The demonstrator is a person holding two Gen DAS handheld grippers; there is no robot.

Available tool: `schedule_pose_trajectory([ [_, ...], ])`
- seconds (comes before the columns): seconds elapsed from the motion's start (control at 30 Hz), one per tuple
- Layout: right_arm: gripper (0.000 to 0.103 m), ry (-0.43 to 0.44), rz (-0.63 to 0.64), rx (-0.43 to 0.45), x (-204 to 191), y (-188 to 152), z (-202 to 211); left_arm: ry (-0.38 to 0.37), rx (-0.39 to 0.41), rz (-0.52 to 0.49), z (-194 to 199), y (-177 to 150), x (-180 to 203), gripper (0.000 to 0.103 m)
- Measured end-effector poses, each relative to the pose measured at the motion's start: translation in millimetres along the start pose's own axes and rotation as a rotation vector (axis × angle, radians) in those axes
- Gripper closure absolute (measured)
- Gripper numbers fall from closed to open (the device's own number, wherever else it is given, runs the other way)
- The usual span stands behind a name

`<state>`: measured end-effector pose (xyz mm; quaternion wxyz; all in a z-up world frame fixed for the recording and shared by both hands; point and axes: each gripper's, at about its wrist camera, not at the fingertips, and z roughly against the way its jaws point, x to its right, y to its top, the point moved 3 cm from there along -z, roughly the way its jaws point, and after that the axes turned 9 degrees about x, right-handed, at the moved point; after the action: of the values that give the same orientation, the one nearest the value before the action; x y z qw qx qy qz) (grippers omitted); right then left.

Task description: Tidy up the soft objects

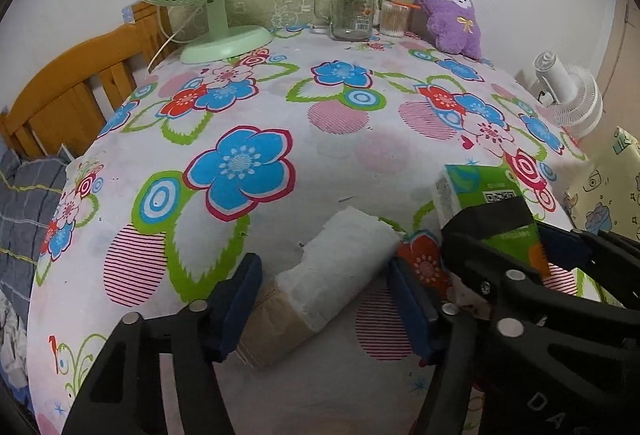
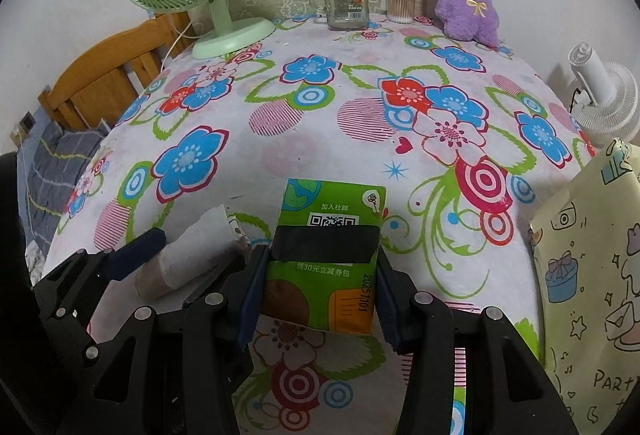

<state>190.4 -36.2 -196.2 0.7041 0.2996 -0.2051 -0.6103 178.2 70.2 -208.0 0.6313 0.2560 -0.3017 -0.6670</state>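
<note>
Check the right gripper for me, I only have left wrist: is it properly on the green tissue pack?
Observer: Yes. In the right wrist view, the right gripper has a pad against each long side of the green tissue pack.
Operator: Centred?
Observer: Roughly. The pads sit near mid-length, and the pack's orange-and-brown end sticks out behind them.
Operator: Anything to its right?
Observer: A pale yellow cartoon-print bag stands at the table edge, with bare tablecloth between it and the pack.
</note>
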Motion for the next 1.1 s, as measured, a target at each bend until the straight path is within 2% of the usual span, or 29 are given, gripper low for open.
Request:
schedule_pose_trajectory([
  [0.1,0.051,0.002,0.002,-0.001,-1.0,0.1,-0.1,-0.020,0.008,-0.015,1.4,-0.2,5.7,0.058],
  [0.3,0.051,0.003,0.003,0.004,-2.5,0.4,2.2,-0.054,-0.005,-0.009,4.3,-0.7,9.1,0.069],
  [0.67,0.051,0.002,0.002,0.026,-0.7,-2.2,17.3,-0.064,0.009,0.027,20.1,-2.6,16.9,0.072],
  [1.1,0.051,0.012,-0.002,0.086,2.4,0.5,46.8,-0.035,0.060,0.028,50.2,3.8,26.4,0.072],
])
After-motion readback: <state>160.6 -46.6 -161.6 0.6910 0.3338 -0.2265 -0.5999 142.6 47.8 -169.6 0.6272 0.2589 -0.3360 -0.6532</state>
